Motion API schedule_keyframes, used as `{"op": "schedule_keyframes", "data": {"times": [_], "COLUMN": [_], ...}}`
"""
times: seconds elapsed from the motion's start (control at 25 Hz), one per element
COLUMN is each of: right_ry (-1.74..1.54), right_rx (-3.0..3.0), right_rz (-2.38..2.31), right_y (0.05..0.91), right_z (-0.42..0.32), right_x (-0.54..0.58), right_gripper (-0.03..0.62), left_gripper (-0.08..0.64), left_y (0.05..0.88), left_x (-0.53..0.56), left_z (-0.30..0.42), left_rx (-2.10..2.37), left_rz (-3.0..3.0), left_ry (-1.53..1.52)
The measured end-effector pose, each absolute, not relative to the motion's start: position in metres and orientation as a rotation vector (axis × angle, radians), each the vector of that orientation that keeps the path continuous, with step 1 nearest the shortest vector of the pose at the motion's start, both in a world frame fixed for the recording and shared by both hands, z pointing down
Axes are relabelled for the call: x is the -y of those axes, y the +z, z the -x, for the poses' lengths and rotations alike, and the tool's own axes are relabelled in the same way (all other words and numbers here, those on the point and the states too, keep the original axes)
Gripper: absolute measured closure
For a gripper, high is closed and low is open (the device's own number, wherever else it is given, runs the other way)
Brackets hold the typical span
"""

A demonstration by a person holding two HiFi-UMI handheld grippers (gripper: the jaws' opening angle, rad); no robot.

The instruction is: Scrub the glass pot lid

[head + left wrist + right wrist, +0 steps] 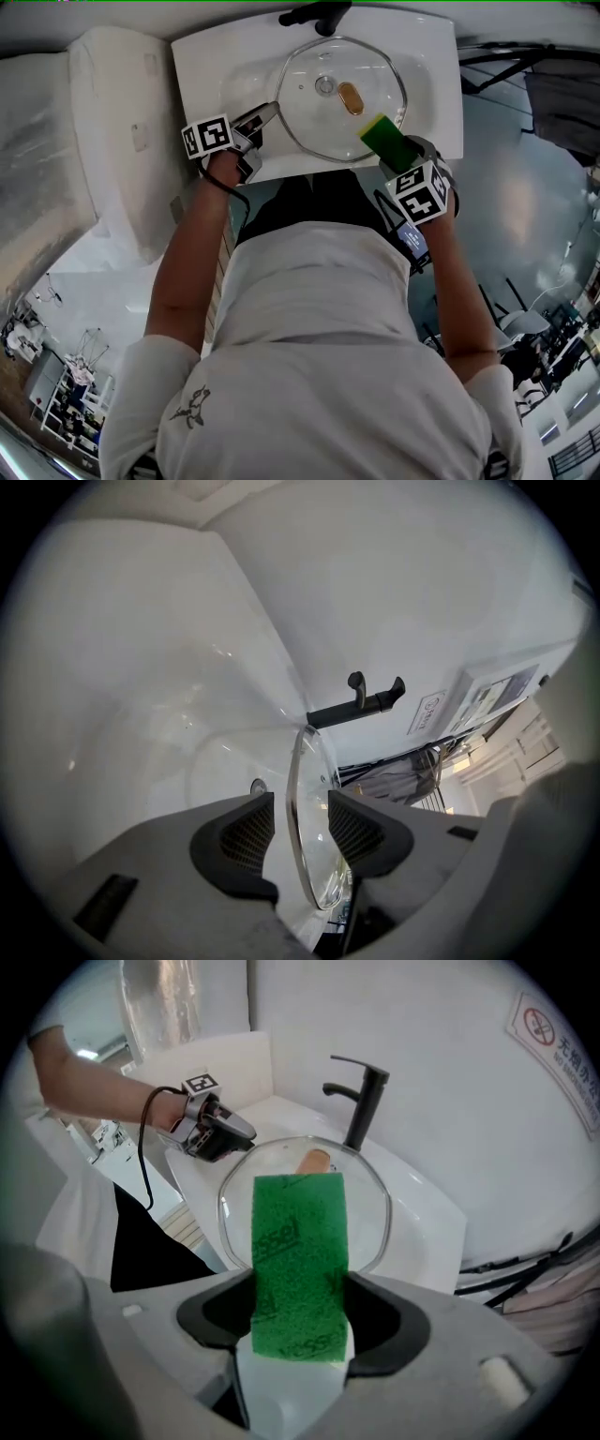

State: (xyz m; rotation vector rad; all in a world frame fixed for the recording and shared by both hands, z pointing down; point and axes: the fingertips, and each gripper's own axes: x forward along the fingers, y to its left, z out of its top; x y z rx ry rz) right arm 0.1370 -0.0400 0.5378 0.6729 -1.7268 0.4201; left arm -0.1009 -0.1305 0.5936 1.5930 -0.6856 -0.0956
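Observation:
The glass pot lid (309, 112) with a wooden knob (351, 97) lies over the basin of the white sink (202, 66). My left gripper (265, 117) is at the lid's left edge. In the left gripper view the lid's metal rim (302, 789) stands edge-on between the pads (248, 832), with a gap on each side, so this gripper is open. My right gripper (398, 155) is at the lid's near right edge, shut on a green scrub sponge (382, 139). In the right gripper view the sponge (298, 1260) sticks out over the lid (375, 1213).
A black faucet (317, 14) stands at the sink's far side, just behind the lid. A white plastic-wrapped bulk (103, 141) stands left of the sink. The drain (258, 786) shows in the basin. A no-smoking sign (553, 1040) hangs on the wall.

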Motion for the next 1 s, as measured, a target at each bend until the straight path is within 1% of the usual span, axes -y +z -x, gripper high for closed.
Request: {"op": "schedule_keyframes", "data": {"times": [0.28, 0.72, 1.0], "right_ry": [0.318, 0.148, 0.077], "right_rx": [1.821, 2.151, 2.391], "right_rz": [-0.720, -0.837, -0.931], "right_y": [0.502, 0.393, 0.318], "right_z": [-0.110, -0.052, -0.038], "right_x": [0.060, 0.097, 0.095], "right_gripper": [0.299, 0.299, 0.299], "left_gripper": [0.382, 0.382, 0.383], "left_y": [0.538, 0.386, 0.300], "left_x": [0.120, 0.112, 0.088], "left_z": [0.115, 0.136, 0.151], "left_rx": [0.704, 0.824, 0.938], "left_rz": [-1.736, -2.172, -2.357], "left_ry": [-0.059, 0.014, -0.109]}}
